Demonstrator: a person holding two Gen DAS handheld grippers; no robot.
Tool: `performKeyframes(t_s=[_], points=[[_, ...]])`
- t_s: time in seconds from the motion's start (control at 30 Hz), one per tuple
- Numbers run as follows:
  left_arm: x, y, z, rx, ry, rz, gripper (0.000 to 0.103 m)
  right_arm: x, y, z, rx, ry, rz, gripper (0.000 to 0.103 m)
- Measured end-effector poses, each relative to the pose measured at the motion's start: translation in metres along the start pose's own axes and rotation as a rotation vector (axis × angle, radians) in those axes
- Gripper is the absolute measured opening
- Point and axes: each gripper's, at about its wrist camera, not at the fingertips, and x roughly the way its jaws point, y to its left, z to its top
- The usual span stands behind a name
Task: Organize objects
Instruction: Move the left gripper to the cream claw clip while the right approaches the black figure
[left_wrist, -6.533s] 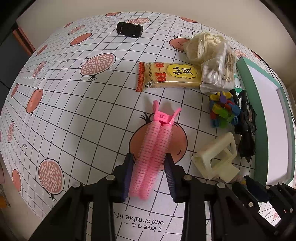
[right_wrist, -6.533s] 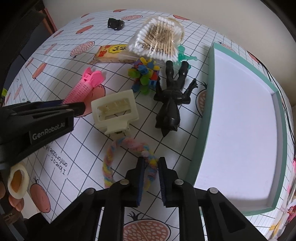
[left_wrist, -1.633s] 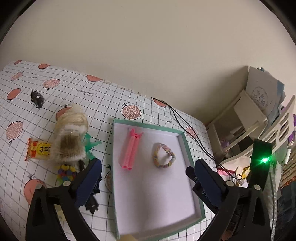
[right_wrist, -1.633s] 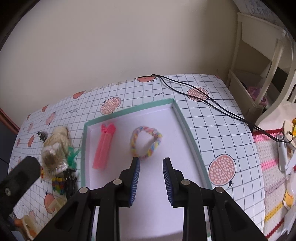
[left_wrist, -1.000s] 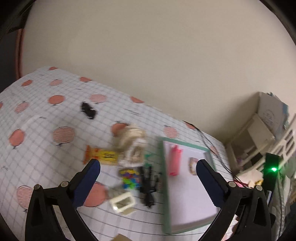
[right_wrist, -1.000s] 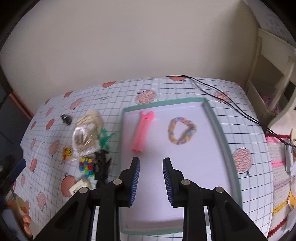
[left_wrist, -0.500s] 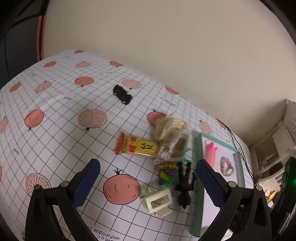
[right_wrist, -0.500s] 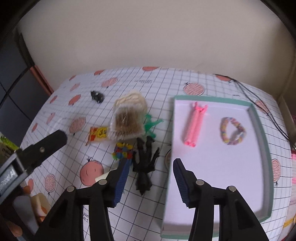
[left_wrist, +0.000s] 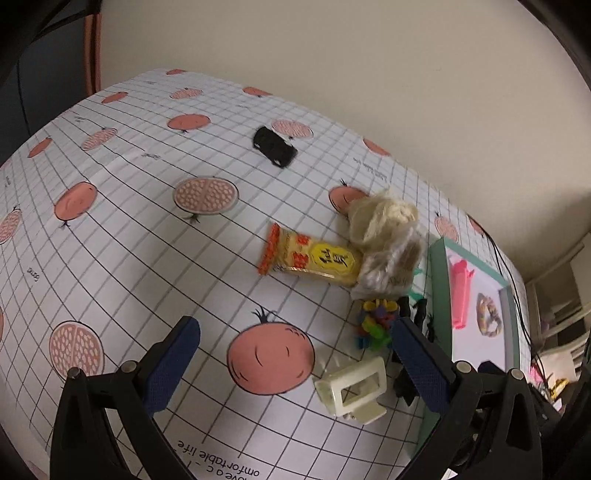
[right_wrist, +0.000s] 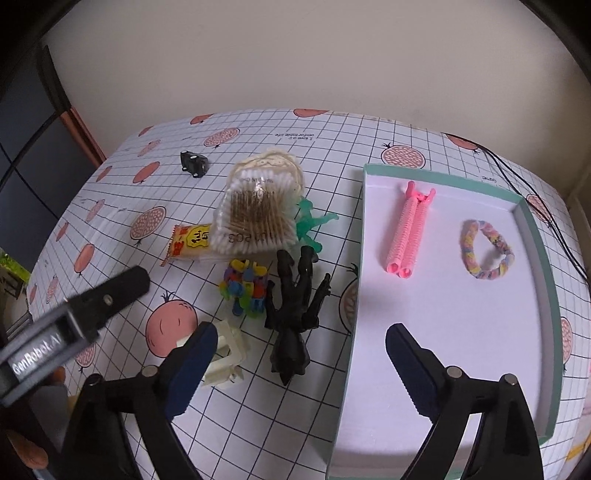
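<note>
Step in hand, judged from both views: selection of the next loose item, with two items already in the tray and both tools empty. Left wrist view: the left gripper (left_wrist: 293, 363) hangs above the grid-patterned tablecloth (left_wrist: 129, 229) with its jaws spread wide and nothing between them; the cream plastic claw hair clip (left_wrist: 352, 389) lies near, just inside the right-hand finger, with the multicoloured bead cluster (left_wrist: 375, 323) just beyond it and the yellow snack packet (left_wrist: 312, 258) farther off, partly under the clear bag of cotton swabs (left_wrist: 391, 266). A small black toy car (left_wrist: 275, 147) sits well apart at the far side. Right wrist view: the right gripper (right_wrist: 297, 363) is likewise wide open and empty, straddling the near left rim of the shallow white tray with green edge (right_wrist: 356, 291). Inside the tray lie the pink hair roller clip (right_wrist: 406, 230) and, to its right and apart from it, the pastel braided hair tie (right_wrist: 485, 253). The black toy figure (right_wrist: 293, 317) lies just left of the tray, the green translucent plastic figure (right_wrist: 312, 223) beyond it. The next move probably calls for lowering one gripper over a loose item, most likely the claw clip or black figure, aligning the jaws across a narrow part before closing.
</note>
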Motion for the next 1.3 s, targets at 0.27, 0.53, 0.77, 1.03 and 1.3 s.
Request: performKeyframes(t_s=[0.27, 0.53, 0.77, 1.03, 1.3], points=[[0.009, -0.010, -0.005, 0.053, 0.067, 0.039, 0.103, 0.010, 0.003, -0.002, -0.005, 0.034, 0.009, 0.095], [0.011, -0.010, -0.008, 0.048, 0.107, 0.062, 0.102, 0.013, 0.004, -0.004, -0.020, 0.053, 0.009, 0.087], [0.018, -0.009, -0.012, 0.041, 0.161, 0.033, 0.092, 0.019, 0.007, -0.007, -0.034, 0.083, 0.004, 0.065], [0.026, -0.013, -0.016, 0.056, 0.210, 0.013, 0.077, 0.026, 0.010, -0.010, -0.053, 0.112, -0.003, 0.052], [0.030, -0.018, -0.019, 0.069, 0.242, 0.001, 0.061, 0.034, 0.010, -0.012, -0.059, 0.142, -0.008, 0.045]])
